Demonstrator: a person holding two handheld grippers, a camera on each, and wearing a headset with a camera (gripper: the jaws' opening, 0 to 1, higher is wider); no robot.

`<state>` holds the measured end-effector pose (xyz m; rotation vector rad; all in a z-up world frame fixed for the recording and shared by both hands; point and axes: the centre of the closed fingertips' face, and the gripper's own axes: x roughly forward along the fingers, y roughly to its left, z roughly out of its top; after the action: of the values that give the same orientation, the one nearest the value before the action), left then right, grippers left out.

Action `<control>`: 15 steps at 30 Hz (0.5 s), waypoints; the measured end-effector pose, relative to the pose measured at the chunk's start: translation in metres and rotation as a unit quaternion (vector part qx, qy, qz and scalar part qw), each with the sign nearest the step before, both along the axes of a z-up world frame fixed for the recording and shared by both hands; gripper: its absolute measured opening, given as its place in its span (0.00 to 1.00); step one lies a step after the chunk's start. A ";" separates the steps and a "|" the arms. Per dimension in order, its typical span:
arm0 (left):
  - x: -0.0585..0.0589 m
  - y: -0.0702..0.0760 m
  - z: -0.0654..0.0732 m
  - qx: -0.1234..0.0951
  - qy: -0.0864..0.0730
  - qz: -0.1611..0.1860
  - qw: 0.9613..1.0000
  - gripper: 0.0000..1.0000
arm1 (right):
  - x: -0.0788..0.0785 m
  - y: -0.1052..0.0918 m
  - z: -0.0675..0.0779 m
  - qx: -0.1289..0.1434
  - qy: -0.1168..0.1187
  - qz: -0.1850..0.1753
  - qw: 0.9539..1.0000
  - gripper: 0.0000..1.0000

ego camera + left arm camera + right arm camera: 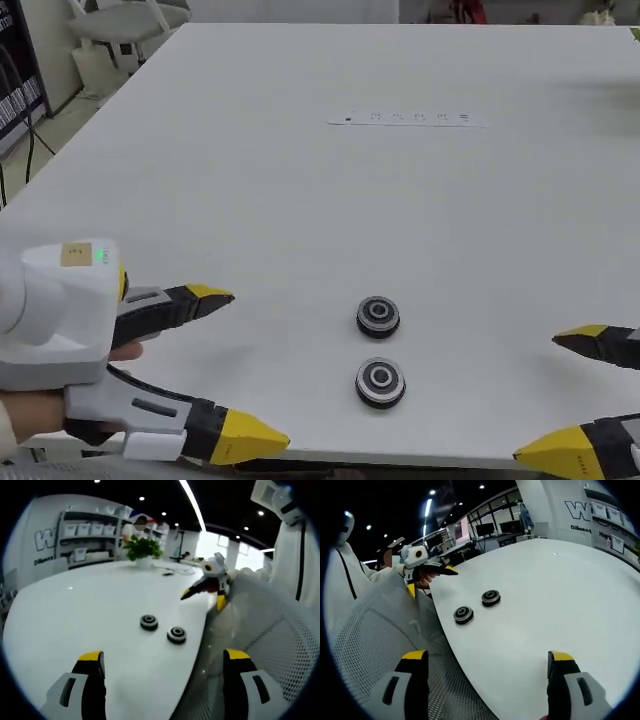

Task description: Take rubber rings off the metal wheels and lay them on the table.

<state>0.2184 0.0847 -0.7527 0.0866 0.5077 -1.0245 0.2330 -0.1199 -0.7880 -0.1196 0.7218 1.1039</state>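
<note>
While both grippers hung at the front edge of the white worktop (300, 180), two metal wheels lay flat between them with their hubs facing up, so each axle stood upright. Being round, neither had a long side, but the pair lined up front to back. The near wheel (380, 383) sat close to the worktop's front edge and the far wheel (378, 317) just beyond it, the two apart with a narrow band of bare surface between. Each carried a dark rubber ring (380, 402) seated around its rim. The left gripper (235, 365) was to the left of the wheels, its yellow-tipped jaws wide apart, holding nothing and pointing towards them. The right gripper (565, 392) faced them from the right, its jaws likewise spread and empty. Both were well clear of the wheels, with nothing but bare worktop in the way. Farther back lay a thin printed strip (405, 118), well apart from everything. A potted plant (142, 550) stood at the worktop's far end in the left gripper view, with shelves (90, 535) behind it.
</note>
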 end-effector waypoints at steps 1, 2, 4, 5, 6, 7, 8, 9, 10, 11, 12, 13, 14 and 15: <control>0.001 0.000 0.000 0.001 -0.001 0.000 1.000 1.00 | 0.000 0.001 0.000 0.003 0.000 0.000 1.000 0.96; 0.002 0.000 0.001 0.002 -0.002 -0.001 1.000 1.00 | 0.000 0.001 0.001 0.006 0.000 0.000 1.000 0.96; 0.002 0.000 0.001 0.007 -0.001 -0.004 1.000 1.00 | -0.001 0.002 0.001 0.007 0.001 0.003 1.000 0.96; 0.002 0.001 0.001 0.009 -0.001 -0.005 1.000 1.00 | -0.001 0.002 0.000 0.007 0.001 0.004 1.000 0.96; 0.002 0.001 0.000 0.014 -0.001 -0.008 1.000 1.00 | -0.001 0.003 0.000 0.007 0.002 0.006 1.000 0.96; 0.002 0.002 0.001 0.019 -0.002 -0.010 1.000 1.00 | -0.001 0.003 0.000 0.007 0.003 0.007 1.000 0.96; 0.002 0.003 0.002 0.022 -0.003 -0.011 1.000 1.00 | 0.000 0.004 0.001 0.008 0.003 0.009 1.000 0.96; 0.002 0.003 0.004 0.025 -0.006 -0.014 1.000 1.00 | 0.001 0.005 0.002 0.008 0.003 0.010 1.000 0.96; 0.003 0.003 0.006 0.026 -0.007 -0.015 1.000 1.00 | 0.001 0.006 0.003 0.008 0.001 0.012 1.000 0.96; 0.003 0.002 0.009 0.027 -0.010 -0.019 0.999 1.00 | 0.001 0.007 0.004 0.009 0.000 0.014 1.000 0.96; 0.003 0.002 0.011 0.028 -0.011 -0.024 0.999 1.00 | 0.002 0.008 0.005 0.010 -0.002 0.015 1.000 0.96; 0.000 0.001 0.013 0.032 -0.011 -0.037 0.999 1.00 | 0.002 0.010 0.007 0.012 -0.003 0.016 1.000 0.96; 0.000 0.001 0.015 0.036 -0.013 -0.044 0.998 1.00 | 0.002 0.010 0.007 0.012 -0.004 0.016 1.000 0.95; 0.000 0.001 0.017 0.038 -0.016 -0.047 0.998 1.00 | 0.003 0.011 0.009 0.012 -0.007 0.016 1.000 0.95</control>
<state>0.2189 0.0855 -0.7356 0.1952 0.5161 -1.0937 0.2360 -0.1086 -0.7795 -0.1185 0.6958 1.1420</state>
